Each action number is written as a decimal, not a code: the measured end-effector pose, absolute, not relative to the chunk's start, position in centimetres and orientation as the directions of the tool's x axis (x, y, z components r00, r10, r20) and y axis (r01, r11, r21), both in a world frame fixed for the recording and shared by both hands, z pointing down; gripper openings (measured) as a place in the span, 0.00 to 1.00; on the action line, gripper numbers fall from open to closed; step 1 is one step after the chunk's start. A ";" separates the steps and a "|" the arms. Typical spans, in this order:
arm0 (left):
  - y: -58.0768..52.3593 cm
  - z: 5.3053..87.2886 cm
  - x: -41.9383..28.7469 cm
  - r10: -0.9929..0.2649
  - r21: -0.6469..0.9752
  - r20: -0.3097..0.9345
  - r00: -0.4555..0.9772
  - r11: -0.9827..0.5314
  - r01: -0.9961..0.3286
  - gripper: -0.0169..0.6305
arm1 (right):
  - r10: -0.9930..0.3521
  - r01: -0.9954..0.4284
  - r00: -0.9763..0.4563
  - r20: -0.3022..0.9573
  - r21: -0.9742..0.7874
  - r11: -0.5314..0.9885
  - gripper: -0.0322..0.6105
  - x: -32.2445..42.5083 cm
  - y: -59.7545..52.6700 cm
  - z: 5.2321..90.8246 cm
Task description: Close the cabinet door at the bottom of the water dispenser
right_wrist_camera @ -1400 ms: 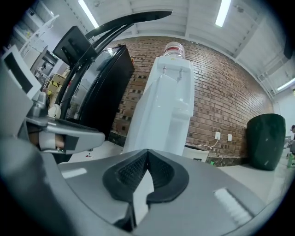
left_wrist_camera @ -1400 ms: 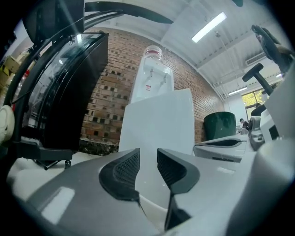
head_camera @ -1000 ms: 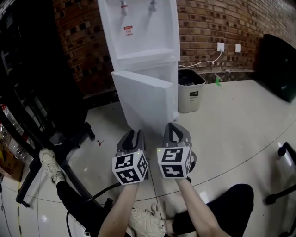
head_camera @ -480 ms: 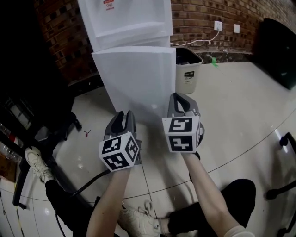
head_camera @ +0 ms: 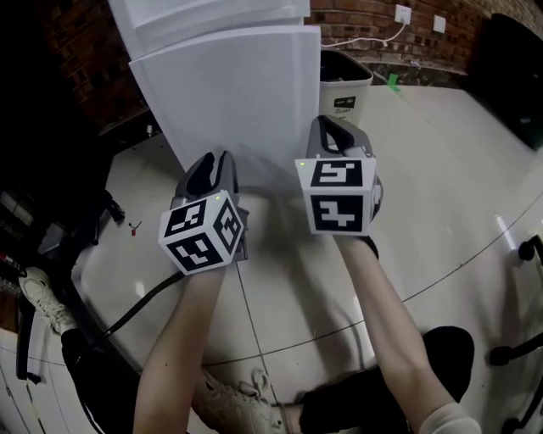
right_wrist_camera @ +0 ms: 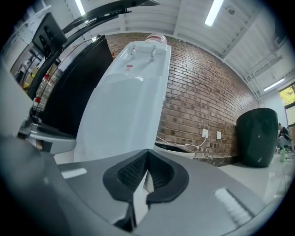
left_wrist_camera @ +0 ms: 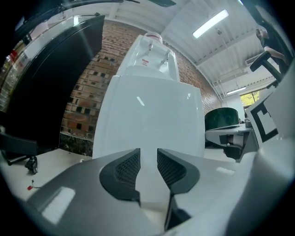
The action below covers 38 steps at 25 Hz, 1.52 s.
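Cabinet door [head_camera: 229,93] at the foot of the water dispenser [head_camera: 204,13] looks nearly flush with its body, with the slightly parted, empty left claw [head_camera: 212,165] and the shut, empty right claw [head_camera: 329,127] right at its lower front, so probably only a last push is left.

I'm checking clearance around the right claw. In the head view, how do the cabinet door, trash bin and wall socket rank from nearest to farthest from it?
1. Cabinet door: just left of the right claw, right at its tip.
2. Trash bin: behind the claw, beside the dispenser.
3. Wall socket: on the brick wall, beyond the bin.
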<state>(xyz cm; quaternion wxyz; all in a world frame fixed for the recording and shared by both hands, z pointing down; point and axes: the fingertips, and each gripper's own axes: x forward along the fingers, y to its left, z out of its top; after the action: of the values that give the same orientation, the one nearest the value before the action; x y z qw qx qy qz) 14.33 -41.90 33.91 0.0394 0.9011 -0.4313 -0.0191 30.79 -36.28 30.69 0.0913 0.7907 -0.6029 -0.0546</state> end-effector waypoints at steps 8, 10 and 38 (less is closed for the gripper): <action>-44.8 35.3 14.8 -0.795 0.107 -0.004 0.606 -0.603 -0.791 0.21 | -0.966 -0.947 0.259 0.018 0.203 -0.250 0.05 33.8 -40.5 30.5; -45.3 35.3 15.0 -0.799 0.100 -0.012 0.601 -0.599 -0.794 0.21 | -0.968 -0.954 0.251 0.022 0.176 -0.243 0.05 34.4 -41.1 30.6; -48.3 33.1 13.5 -0.835 0.094 -0.019 0.550 -0.549 -0.831 0.21 | -0.982 -0.964 0.190 0.026 0.193 -0.181 0.05 31.9 -44.2 30.5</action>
<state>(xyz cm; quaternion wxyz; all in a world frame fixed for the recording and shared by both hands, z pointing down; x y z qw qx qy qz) 13.49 -48.34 33.10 0.0372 0.8795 -0.4734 -0.0306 31.87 -44.18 30.48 0.0828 0.7668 -0.6344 -0.0517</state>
